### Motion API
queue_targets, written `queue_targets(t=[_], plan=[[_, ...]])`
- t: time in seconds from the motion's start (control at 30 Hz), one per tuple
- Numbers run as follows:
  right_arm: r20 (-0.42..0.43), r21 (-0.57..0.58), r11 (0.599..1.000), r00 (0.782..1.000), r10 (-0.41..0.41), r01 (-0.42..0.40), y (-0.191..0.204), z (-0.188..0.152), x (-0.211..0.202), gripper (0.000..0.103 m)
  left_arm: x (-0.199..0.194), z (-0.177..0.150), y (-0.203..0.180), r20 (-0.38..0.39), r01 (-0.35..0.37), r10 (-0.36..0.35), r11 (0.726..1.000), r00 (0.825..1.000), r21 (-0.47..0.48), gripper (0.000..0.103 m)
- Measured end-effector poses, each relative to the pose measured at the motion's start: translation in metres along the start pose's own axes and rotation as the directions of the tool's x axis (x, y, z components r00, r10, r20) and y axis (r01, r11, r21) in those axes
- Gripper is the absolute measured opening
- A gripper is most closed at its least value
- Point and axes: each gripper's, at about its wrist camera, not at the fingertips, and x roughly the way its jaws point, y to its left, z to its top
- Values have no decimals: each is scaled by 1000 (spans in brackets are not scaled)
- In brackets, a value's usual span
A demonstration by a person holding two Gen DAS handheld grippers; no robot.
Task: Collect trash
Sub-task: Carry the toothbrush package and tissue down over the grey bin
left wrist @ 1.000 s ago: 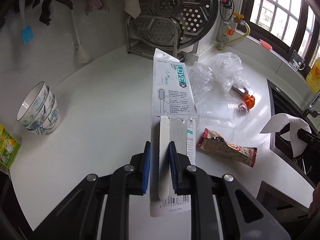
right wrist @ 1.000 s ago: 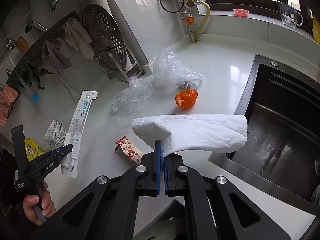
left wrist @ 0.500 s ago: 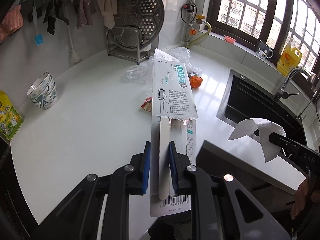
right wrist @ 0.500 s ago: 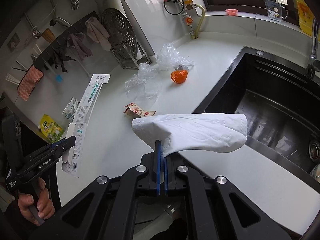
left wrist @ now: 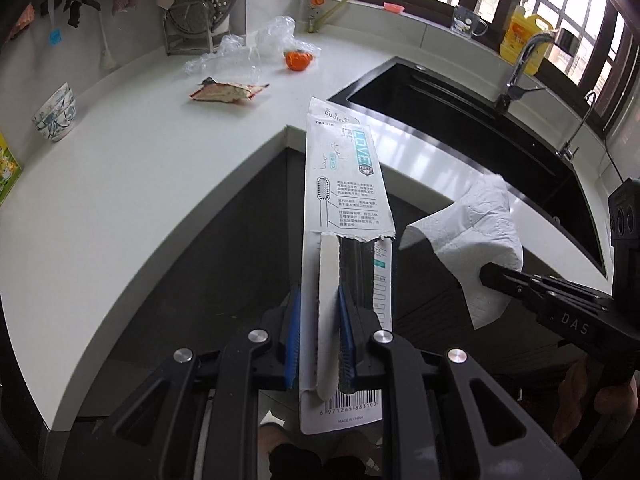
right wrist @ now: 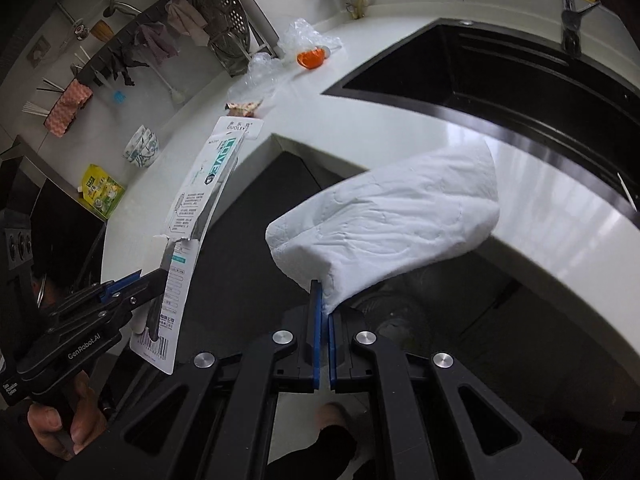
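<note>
- White toothbrush package (left wrist: 347, 216), torn open, stands at centre frame in my left gripper (left wrist: 319, 338), jaws pinching its lower part.
- Crumpled paper towel (right wrist: 394, 222) fills mid-frame, my right gripper (right wrist: 323, 346) jaws pressed together on its edge.
- Snack wrapper (left wrist: 226, 91) lies upper left on the counter (left wrist: 120, 184).

White tissue (right wrist: 400, 216), orange peel (left wrist: 298, 61)

Left wrist fisheye looking steeply down along its tongs (left wrist: 318, 344), off the white worktop (left wrist: 120, 200) beyond its inner corner, right wrist fisheye likewise beside it, both sharing that corner, the black sink (right wrist: 500, 64) and each other's tongs
</note>
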Motion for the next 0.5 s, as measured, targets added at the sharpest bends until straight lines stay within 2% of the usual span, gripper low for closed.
queue_targets(t=[0.2,0.5], plan=[[-58,61,997,998,-33,36,-30,-53,49,3,62,-42,-5,-76,27,-25,999,997,31,18],[-133,113,993,991,-11,26,-75,-112,168,3,176,-106,12,-174,9,-2,999,985,37,18]])
